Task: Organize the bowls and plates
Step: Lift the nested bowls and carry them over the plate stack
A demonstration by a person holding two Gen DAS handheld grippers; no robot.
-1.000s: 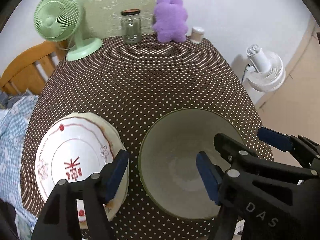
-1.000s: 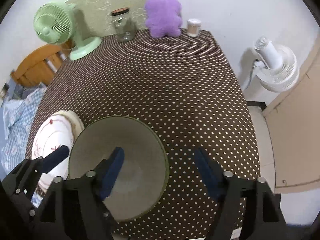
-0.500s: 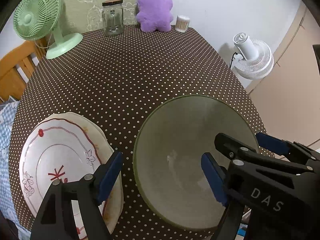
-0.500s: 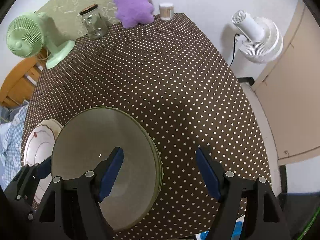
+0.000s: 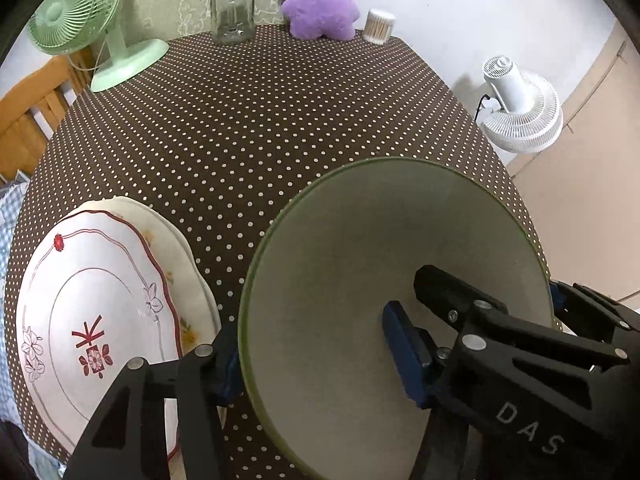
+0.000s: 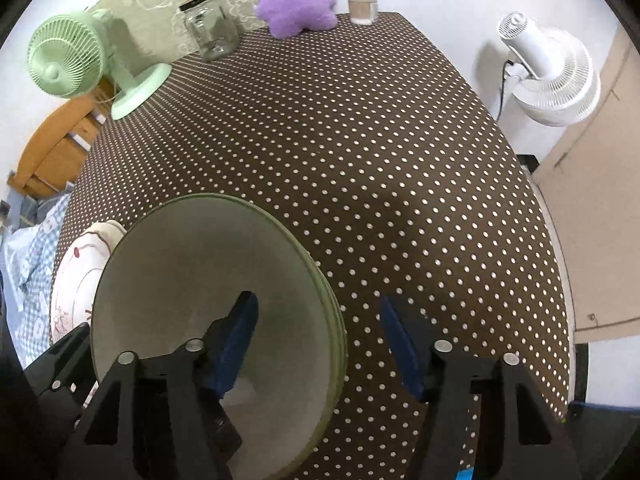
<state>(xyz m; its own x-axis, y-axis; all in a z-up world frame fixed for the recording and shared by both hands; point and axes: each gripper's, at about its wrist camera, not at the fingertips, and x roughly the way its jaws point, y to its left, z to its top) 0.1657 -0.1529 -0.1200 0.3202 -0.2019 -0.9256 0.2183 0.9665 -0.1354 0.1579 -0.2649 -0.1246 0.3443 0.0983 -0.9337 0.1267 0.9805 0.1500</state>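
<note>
Two hand-held grippers, left (image 5: 312, 354) and right (image 6: 318, 338), straddle opposite rims of the green bowl (image 5: 360, 280), jaws closing, not yet pinching. Beside the bowl, plates (image 5: 100, 312) already lie stacked. Beyond the bowl, the counter (image 5: 260, 120) carries a jar (image 5: 233, 8). Moving the bowl remains.

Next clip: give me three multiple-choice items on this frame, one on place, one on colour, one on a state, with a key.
1. Where do the plates lie relative to the bowl in the left wrist view?
A. left
B. right
C. inside it

2. What colour is the table fan?
A. white
B. green
C. purple

3. How does the jar stand?
A. on its side
B. upside down
C. upright, lid on

Key: 1 A, plates sit left of the rim; 2 B, pale green cage and base; 3 C, dark lid on top.
</note>
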